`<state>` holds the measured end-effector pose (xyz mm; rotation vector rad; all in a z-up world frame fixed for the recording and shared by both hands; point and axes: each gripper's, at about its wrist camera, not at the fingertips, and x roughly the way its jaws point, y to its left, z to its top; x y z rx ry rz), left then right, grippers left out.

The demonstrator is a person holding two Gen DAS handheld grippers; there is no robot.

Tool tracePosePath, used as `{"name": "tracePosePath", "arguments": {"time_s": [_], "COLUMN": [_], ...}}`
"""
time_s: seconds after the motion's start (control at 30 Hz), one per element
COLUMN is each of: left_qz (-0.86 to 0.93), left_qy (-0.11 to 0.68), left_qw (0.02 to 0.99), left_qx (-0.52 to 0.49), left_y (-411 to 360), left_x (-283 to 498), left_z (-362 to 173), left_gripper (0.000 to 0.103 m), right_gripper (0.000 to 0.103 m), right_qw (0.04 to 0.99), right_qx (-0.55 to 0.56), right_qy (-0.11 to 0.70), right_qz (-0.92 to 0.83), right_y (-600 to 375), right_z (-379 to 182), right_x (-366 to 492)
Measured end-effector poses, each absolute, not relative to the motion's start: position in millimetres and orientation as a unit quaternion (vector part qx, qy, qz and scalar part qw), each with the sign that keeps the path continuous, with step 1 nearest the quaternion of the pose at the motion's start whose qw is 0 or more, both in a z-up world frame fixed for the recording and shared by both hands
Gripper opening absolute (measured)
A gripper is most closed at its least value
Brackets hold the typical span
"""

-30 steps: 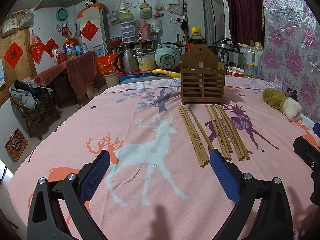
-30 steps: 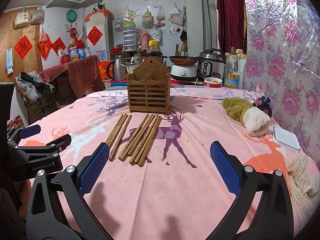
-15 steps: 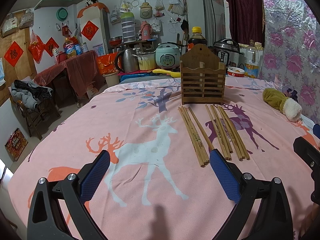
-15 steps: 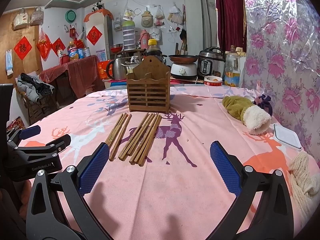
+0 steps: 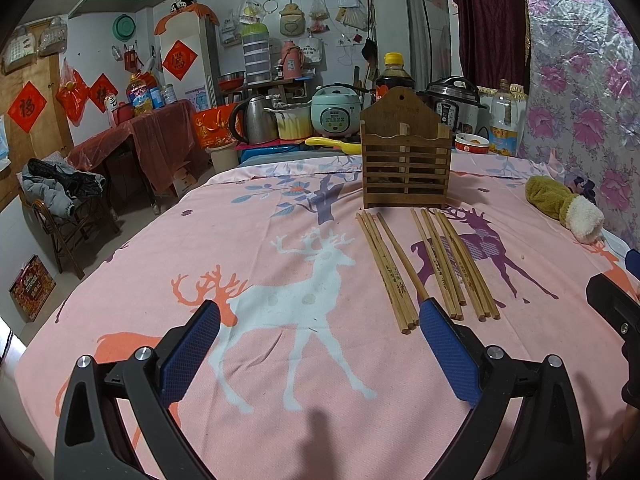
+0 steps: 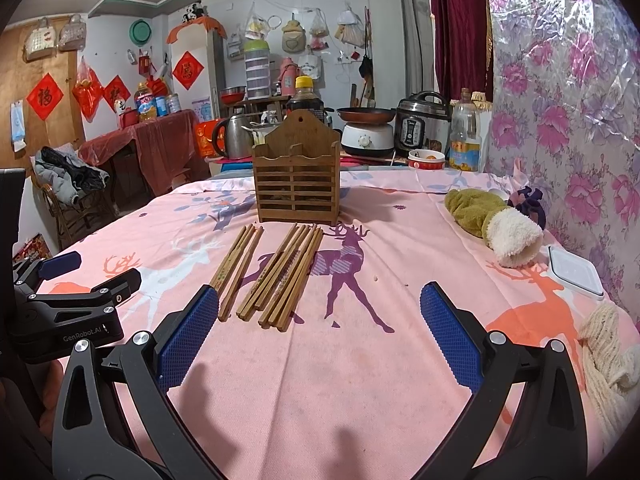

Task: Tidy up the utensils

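Two grippers are held low over a table covered by a pink deer-print cloth (image 5: 280,240), which is the largest thing in both views. Next in size, a slatted wooden chopstick holder (image 5: 405,160) is set upright toward the far side of the cloth; two compartments are marked by a divider at its front, and whether anything lies inside cannot be told through the slats. A green and white plush item (image 6: 494,220) is laid to the right of the holder, and a white lidded box (image 6: 576,272) is seen near the right edge, its contents hidden.

Wooden chopsticks are laid flat just in front of the holder in two bundles, well clear of its compartments: a smaller left bundle (image 5: 386,266) and a larger right bundle (image 5: 454,260).

The left gripper (image 5: 320,344) is held with its jaws spread wide and nothing between them; its right pad (image 5: 448,354) is seen just beside the near ends of the left bundle. The right gripper (image 6: 320,332) is likewise spread wide and empty, the near ends of the chopsticks lying between its fingers.
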<state>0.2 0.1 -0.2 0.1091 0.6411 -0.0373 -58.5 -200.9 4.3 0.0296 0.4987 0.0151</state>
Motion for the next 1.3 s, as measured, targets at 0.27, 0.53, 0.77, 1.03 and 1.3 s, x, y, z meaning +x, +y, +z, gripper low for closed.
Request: {"name": "tracePosePath", "arguments": {"time_s": [0.27,0.53,0.77,1.03,1.3], "left_qz": [-0.020,-0.021,-0.023,-0.028,-0.032], "left_qy": [0.335,0.350,0.359,0.365,0.382], "left_qw": [0.941,0.935,0.931,0.929,0.922], "left_qx": [0.050,0.053,0.056,0.052,0.057], "left_y": [4,1,1,1,0], "left_x": [7,9,13,17,22], "left_z": [-3,-8,-10,-13,-17], "left_gripper": [0.097,0.098,0.098,0.097,0.097], "right_gripper": [0.097,0.097,0.097,0.097,0.097], "right_qw": [0.969,0.969,0.969,0.963,0.958], "right_qx": [0.015,0.014,0.012,-0.011,0.015], "right_qy": [0.247,0.245,0.245,0.271,0.288], "right_qz": [0.007,0.008,0.007,-0.002,0.000], "right_y": [-201,-205,-201,-202,-202], "right_z": [4,17,3,6,2], "right_x": [-58,-58,-59,-55,-50]}}
